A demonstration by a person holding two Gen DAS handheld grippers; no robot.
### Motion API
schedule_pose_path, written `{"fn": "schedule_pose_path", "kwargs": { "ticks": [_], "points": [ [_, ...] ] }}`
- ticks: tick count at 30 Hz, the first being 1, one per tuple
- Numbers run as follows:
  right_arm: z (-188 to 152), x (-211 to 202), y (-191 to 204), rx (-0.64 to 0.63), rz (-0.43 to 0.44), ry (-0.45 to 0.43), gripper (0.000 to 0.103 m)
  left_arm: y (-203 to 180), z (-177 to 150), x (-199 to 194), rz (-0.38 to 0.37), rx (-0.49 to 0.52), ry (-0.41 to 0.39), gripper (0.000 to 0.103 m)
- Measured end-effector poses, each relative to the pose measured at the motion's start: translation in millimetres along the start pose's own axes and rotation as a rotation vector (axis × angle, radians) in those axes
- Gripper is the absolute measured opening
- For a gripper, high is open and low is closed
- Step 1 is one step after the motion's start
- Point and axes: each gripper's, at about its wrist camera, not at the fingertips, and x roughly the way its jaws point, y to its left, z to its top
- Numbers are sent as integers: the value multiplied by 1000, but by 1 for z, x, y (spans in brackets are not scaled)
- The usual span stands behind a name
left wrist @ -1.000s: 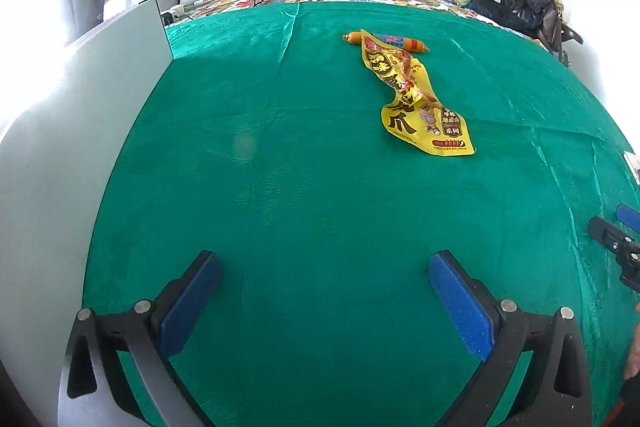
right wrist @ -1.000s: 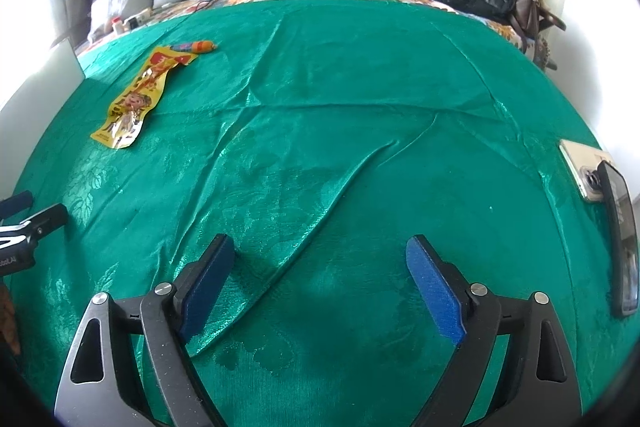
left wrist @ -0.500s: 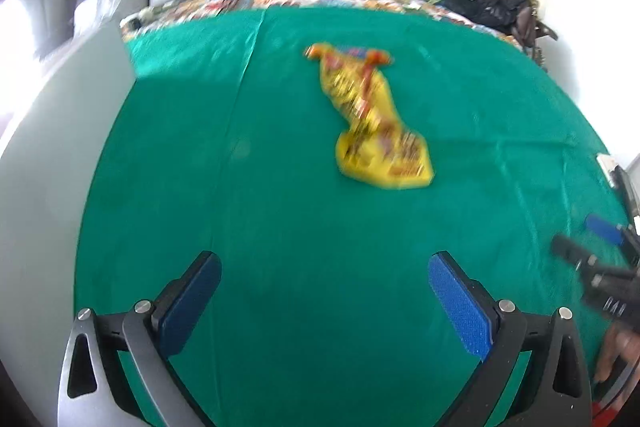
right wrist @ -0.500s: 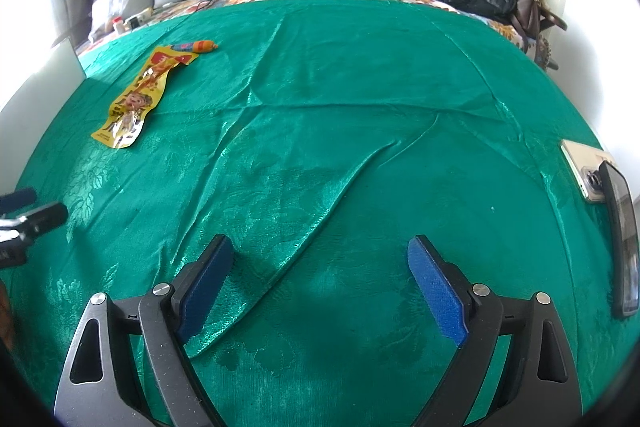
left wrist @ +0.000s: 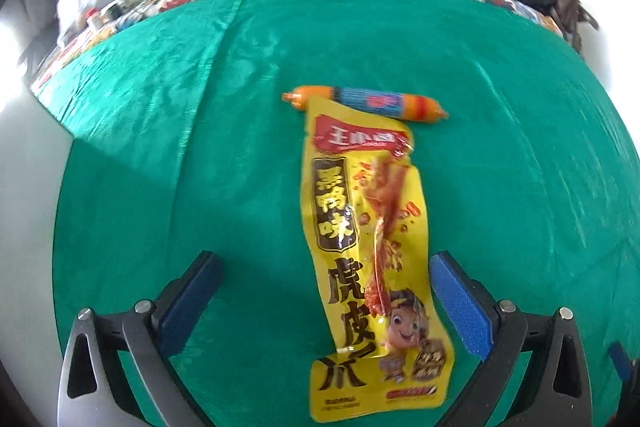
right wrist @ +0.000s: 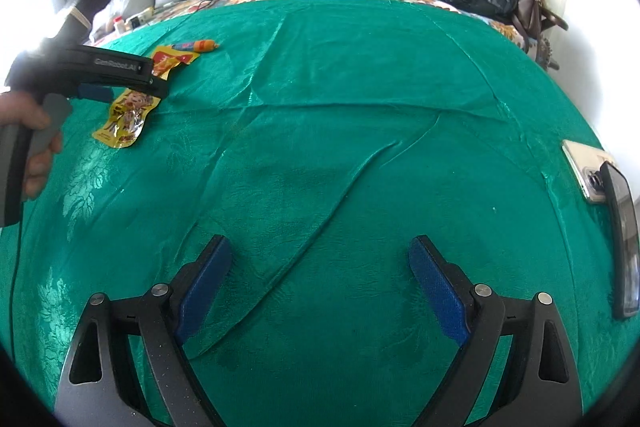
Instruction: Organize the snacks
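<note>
snack packet [left wrist: 370,259]: yellow, glossy, lying flat on the green cover [left wrist: 160,167], long axis running away toward the pillows
sausage stick [left wrist: 364,103]: lying crosswise, touching its far end
left gripper [left wrist: 324,291]: hanging spread wide, straddling the packet (not touching)
right gripper [right wrist: 320,275]: hovering wide open, nothing between

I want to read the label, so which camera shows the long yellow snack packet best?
The left wrist view: the long yellow snack packet fills the centre, lying lengthwise between the open left claw fingers, print legible. The right wrist view shows it small at far left, partly hidden behind the left claw's body.
</note>
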Motion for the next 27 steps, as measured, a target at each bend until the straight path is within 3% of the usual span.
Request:
{"fn": "schedule_pose_path", "kwargs": {
  "ticks": [1,3,5,8,14,21,24,25,26,27],
  "points": [
    [0,0,0,0,0,0,93,4,-1,0,2,-16,-5,102],
    [0,0,0,-1,1,1,93,8,-6,-3,6,-10,-30,91],
    [-1,0,2,-3,2,2,94,12,-13,-10,-1,21,-74,51],
    [-1,0,3,-4,2,2,94,18,-23,-19,-17,15,-68,50],
    [-1,0,2,-4,3,2,94,45,-72,-47,-12,-48,-58,50],
    [-2,-1,2,-4,3,3,94,71,-132,-70,62,-52,-82,53],
    [-2,-1,2,-4,3,3,94,77,-143,-70,64,-48,-116,67],
    [-2,-1,3,-4,4,3,94,80,-143,-68,77,-49,-121,82],
    [-2,0,2,-4,4,3,94,83,-145,-66,85,-50,-127,90],
    [-2,-1,2,-4,4,3,94,86,-146,-64,77,-53,-139,92]
  ]
}}
